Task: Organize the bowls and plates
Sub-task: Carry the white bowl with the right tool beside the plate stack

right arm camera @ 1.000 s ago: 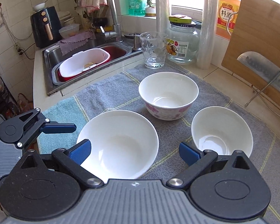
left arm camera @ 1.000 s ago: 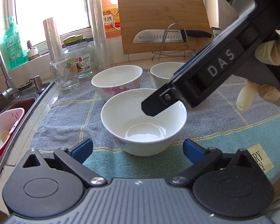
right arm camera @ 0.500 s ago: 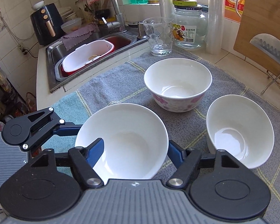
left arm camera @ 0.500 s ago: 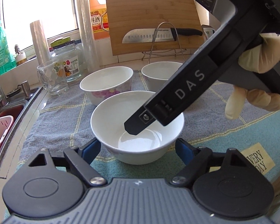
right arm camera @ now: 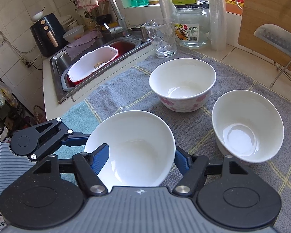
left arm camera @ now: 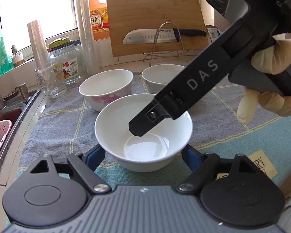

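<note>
Nearest both cameras, a plain white bowl (left arm camera: 143, 136) sits on the checked towel (left arm camera: 242, 136), and the left gripper (left arm camera: 143, 153) has its blue-padded fingers spread wide on either side of the bowl's base. The right gripper (right arm camera: 141, 159) straddles the same bowl with fingers apart, one inside and one outside the wall. Beyond stand a pink-flowered bowl (right arm camera: 182, 83) and another white bowl (right arm camera: 246, 126), apart.
</note>
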Tool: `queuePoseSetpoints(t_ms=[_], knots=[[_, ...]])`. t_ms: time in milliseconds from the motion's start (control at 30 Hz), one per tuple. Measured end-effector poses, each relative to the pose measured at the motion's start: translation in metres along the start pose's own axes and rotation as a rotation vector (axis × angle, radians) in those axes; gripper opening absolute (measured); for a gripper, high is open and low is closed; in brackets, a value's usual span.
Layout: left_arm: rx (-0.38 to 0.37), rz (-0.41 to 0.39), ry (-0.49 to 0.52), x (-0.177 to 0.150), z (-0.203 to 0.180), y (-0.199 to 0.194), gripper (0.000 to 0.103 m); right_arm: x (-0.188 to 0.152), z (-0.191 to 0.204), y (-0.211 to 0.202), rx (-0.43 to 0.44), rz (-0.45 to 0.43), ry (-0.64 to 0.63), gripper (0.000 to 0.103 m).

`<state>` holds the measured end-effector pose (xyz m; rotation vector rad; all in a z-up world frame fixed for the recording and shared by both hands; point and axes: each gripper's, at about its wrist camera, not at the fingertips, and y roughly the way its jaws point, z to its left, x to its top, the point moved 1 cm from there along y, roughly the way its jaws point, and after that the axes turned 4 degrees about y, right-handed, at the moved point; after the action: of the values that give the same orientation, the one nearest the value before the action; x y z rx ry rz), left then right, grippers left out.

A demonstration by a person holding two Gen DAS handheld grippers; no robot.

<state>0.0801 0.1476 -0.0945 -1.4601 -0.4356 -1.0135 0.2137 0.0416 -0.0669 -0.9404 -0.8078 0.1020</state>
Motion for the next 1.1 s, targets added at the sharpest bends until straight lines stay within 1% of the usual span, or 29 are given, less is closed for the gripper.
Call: queuePoseSetpoints(t_ms=[233, 367, 500, 900, 1100], knots=[[-0.037, -0.004, 0.012, 0.008, -0.012, -0.009, 0.085, -0.010, -0.002, -0.023, -0.018, -0.014, 0.033, 0.077], [-0.064, -0.007, 0.021, 0.013, -0.023, -0.012, 0.085, -0.018, -0.006, -0.039, -0.027, -0.030, 0.054, 0.077], [-0.092, -0.010, 0.040, 0.018, -0.038, -0.010, 0.085, -0.028, -0.010, -0.053, -0.054, -0.037, 0.065, 0.077], [-0.186, -0.034, 0.083, 0.034, -0.078, 0.000, 0.085, -0.063, -0.041, -0.095, -0.133, -0.059, 0.126, 0.078], [-0.221, -0.032, 0.112, 0.039, -0.095, 0.007, 0.085, -0.078, -0.057, -0.108, -0.154, -0.067, 0.157, 0.078]])
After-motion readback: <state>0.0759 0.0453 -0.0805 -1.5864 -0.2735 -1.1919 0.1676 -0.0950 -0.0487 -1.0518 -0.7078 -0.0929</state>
